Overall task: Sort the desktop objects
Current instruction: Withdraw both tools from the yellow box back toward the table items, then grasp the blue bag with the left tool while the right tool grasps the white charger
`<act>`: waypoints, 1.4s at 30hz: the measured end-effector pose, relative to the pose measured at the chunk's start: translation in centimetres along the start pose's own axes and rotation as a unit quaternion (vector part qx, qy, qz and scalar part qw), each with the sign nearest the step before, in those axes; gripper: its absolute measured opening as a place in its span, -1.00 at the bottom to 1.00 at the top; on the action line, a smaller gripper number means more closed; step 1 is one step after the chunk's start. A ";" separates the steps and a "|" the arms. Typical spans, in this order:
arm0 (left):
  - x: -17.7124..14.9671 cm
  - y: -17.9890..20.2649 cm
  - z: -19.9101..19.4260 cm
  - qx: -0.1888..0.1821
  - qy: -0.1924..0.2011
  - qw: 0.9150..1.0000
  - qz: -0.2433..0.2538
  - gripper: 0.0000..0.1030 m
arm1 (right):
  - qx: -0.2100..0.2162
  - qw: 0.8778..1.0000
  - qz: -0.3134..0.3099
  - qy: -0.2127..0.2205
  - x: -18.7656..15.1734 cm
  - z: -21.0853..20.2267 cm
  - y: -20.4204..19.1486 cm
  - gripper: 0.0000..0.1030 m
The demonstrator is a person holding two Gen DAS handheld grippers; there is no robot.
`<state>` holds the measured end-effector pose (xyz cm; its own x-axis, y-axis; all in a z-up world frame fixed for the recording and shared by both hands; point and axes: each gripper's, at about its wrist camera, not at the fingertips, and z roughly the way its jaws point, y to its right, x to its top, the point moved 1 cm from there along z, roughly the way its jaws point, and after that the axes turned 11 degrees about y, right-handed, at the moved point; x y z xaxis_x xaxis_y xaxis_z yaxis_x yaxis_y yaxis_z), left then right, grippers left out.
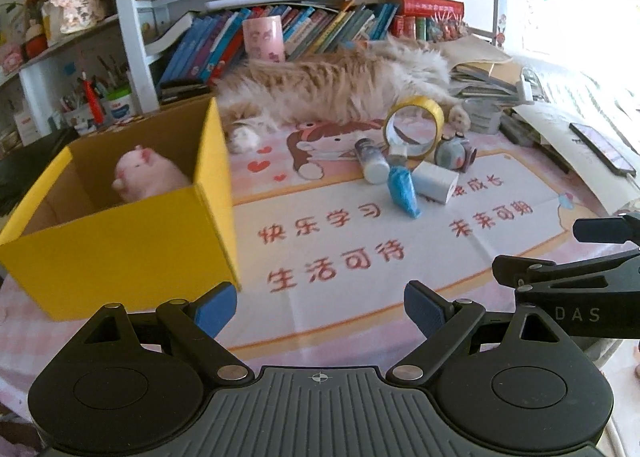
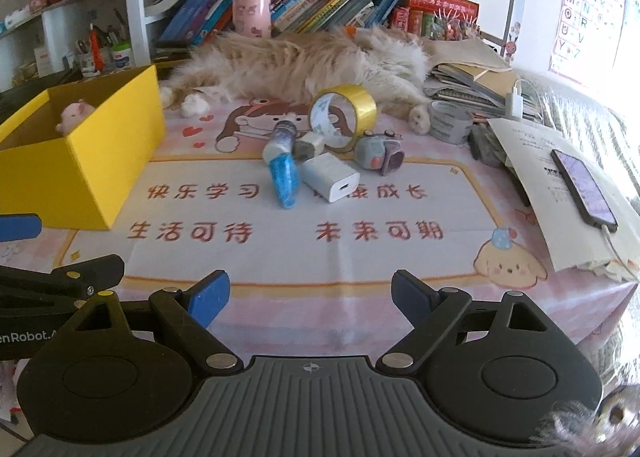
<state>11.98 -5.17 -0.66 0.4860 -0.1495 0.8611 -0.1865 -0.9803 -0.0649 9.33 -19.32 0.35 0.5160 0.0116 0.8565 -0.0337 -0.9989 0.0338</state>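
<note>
A yellow box stands at the left of the mat and holds a pink pig toy; both also show in the right wrist view, box and pig. A cluster lies mid-mat: a yellow tape roll, a white bottle, a blue packet, a white charger, a small grey toy. My left gripper is open and empty beside the box. My right gripper is open and empty, short of the cluster.
A fluffy cat lies across the back of the desk behind the cluster. A phone on papers and stacked books fill the right side. Bookshelves with a pink cup stand behind.
</note>
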 end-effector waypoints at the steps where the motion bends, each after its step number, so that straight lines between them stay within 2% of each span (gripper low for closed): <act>1: 0.3 0.3 0.5 0.000 -0.001 1.000 -0.001 0.81 | -0.001 1.000 -0.001 0.000 0.3 0.4 0.4 0.69; 12: 2.3 3.7 4.5 -0.001 -0.013 1.000 -0.015 0.81 | -0.001 1.000 -0.009 -0.011 2.3 3.7 5.0 0.69; 26: 4.3 7.2 8.6 0.029 -0.015 0.999 -0.037 0.81 | 0.028 0.999 -0.026 -0.016 4.7 8.7 10.0 0.69; 33: 4.5 8.1 9.8 0.049 -0.028 0.997 -0.053 0.81 | 0.047 0.998 -0.033 -0.025 5.1 10.9 11.6 0.69; 42: 5.1 9.3 10.6 0.057 -0.032 0.997 -0.045 0.81 | 0.062 0.997 -0.021 -0.030 5.4 12.3 13.1 0.69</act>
<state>21.75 -16.40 -2.26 0.5512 -0.0639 0.8319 -0.0434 -0.9979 -0.0479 22.22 -32.93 -0.87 0.5660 0.0535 0.8227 0.0931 -0.9957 0.0006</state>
